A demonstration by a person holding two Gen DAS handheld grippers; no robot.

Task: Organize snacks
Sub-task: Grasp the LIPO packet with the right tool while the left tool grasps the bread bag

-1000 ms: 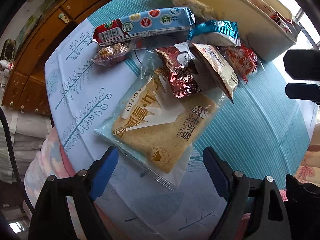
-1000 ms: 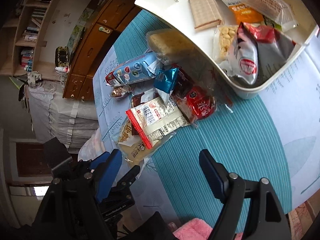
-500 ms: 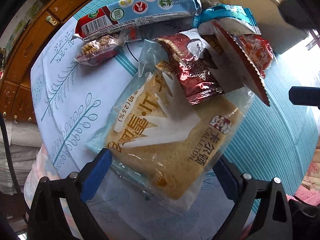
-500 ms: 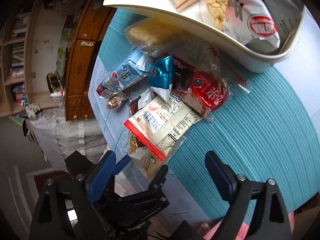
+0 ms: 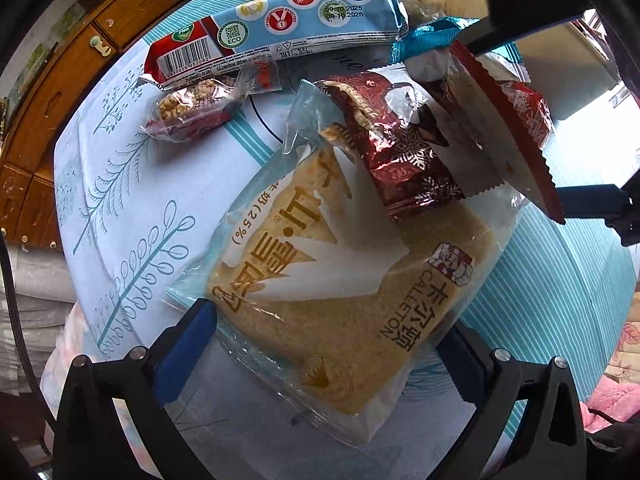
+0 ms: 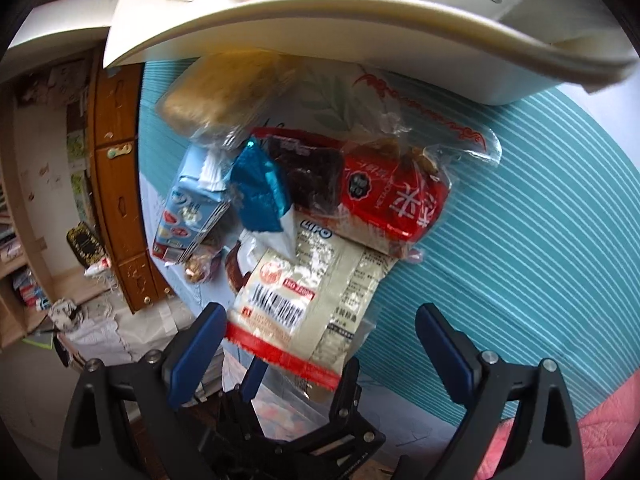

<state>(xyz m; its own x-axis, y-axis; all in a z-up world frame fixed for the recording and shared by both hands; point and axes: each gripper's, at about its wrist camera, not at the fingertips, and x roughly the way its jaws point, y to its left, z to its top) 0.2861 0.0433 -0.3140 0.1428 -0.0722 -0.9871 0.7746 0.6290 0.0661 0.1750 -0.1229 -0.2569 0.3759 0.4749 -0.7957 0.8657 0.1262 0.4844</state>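
A pile of snacks lies on the table. My left gripper (image 5: 328, 344) is open, its fingers on either side of a clear bag of toast bread (image 5: 344, 292). A dark red foil packet (image 5: 400, 148) lies on the bread's far end. My right gripper (image 6: 316, 340) is open around the near end of a white and red snack packet (image 6: 316, 300), which also shows in the left wrist view (image 5: 508, 144). Behind it lie a red packet (image 6: 392, 200) and a teal packet (image 6: 260, 192). The white basket (image 6: 360, 32) with snacks stands beyond.
A long blue biscuit pack (image 5: 280, 28) and a small clear nut bar (image 5: 196, 108) lie at the far left of the pile. A bread bag (image 6: 224, 92) leans against the basket. A wooden cabinet (image 5: 52, 80) stands beyond the table edge.
Both grippers have moved forward into the pile. The left now straddles the bread bag, and the right now straddles the white and red packet.
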